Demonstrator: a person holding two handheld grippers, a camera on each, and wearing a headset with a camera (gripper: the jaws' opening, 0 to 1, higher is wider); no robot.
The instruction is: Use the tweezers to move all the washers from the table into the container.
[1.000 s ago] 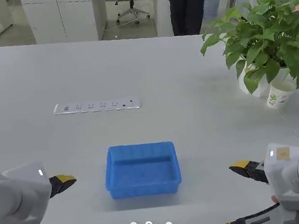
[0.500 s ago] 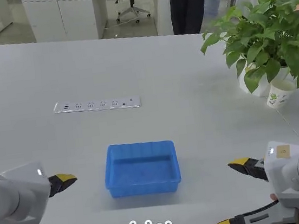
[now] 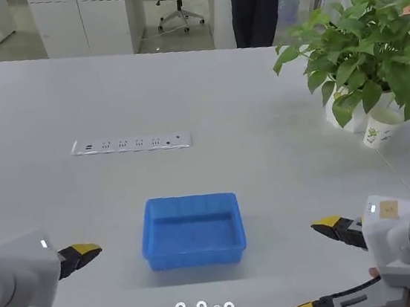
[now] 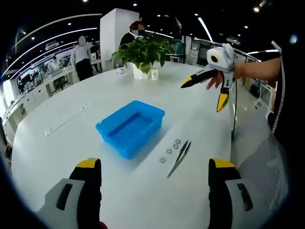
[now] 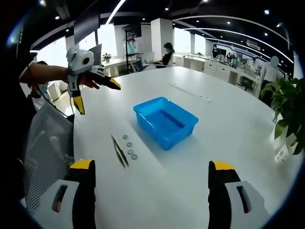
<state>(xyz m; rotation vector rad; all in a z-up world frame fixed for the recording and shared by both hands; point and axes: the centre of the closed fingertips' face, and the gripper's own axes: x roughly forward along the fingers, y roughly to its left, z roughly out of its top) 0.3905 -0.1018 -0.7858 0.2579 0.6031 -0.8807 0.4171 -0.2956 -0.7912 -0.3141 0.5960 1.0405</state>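
Seen whole in the left gripper view: slim tweezers (image 4: pixel 179 158) lying on the white surface (image 4: pixel 143 200), just beside a row of four small silver washers (image 4: pixel 169 151); cut off by the bottom edge in the head view. Near them, a blue rectangular container (image 4: pixel 129 128). Left hand-held gripper (image 4: pixel 154 164) and right hand-held gripper (image 5: pixel 151 165) spread wide, grasping nothing.

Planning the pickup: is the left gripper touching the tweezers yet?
Apart. The right gripper view shows the left gripper held in the air, well clear of the tweezers lying on the table.
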